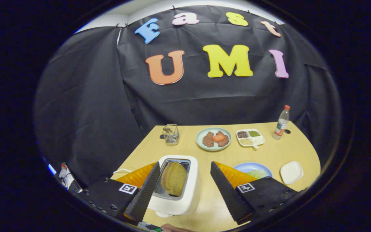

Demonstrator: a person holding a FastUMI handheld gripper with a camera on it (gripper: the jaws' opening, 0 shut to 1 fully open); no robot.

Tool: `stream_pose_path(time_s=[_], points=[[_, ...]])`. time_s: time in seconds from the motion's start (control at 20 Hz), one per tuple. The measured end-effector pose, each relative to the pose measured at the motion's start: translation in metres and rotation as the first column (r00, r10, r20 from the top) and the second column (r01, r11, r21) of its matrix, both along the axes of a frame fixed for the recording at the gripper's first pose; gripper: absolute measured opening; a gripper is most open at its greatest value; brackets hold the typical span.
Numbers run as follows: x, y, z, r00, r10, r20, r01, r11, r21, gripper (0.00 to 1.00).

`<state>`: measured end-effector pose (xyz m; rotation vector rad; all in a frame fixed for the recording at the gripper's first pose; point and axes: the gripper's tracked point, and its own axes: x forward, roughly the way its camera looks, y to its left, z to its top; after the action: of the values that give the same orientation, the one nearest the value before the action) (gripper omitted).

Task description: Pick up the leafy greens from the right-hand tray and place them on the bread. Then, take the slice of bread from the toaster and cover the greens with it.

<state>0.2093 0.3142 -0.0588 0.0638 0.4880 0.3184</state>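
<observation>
Gripper view, claw spread, bread upright

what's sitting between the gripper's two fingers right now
In the gripper view, the open gripper has the white toaster between its fingers, bread slice sticking up from its slot.

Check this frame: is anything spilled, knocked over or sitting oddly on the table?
Nothing stands out. The toaster stands upright between the open gripper's fingers with bread in its slot. The bottle and wire holder stand upright, and the plates and sectioned dish sit flat with no spill visible.
</observation>
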Motion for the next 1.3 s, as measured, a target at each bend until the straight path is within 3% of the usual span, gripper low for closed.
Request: stream_pose_path(time_s=[0.3, 0.6, 0.75, 0.85, 0.95, 1.0, 1.3], points=[[0.028, 0.025, -0.044, 0.995, -0.064, -0.076, 0.06, 0.996, -0.061, 0.93], [0.039, 0.033, -0.071, 0.99, -0.102, -0.099, 0.087, 0.986, -0.142, 0.63], [0.033, 0.041, -0.079, 0.989, -0.075, -0.13, 0.055, 0.986, -0.155, 0.45], [0.034, 0.033, -0.081, 0.985, -0.116, -0.124, 0.093, 0.98, -0.177, 0.17], [0.033, 0.029, -0.081, 0.982, -0.127, -0.138, 0.096, 0.973, -0.209, 0.15], [0.031, 0.027, -0.078, 0.981, -0.139, -0.138, 0.108, 0.972, -0.207, 0.08], [0.019, 0.028, -0.026, 0.989, -0.128, -0.078, 0.114, 0.98, -0.164, 0.08]])
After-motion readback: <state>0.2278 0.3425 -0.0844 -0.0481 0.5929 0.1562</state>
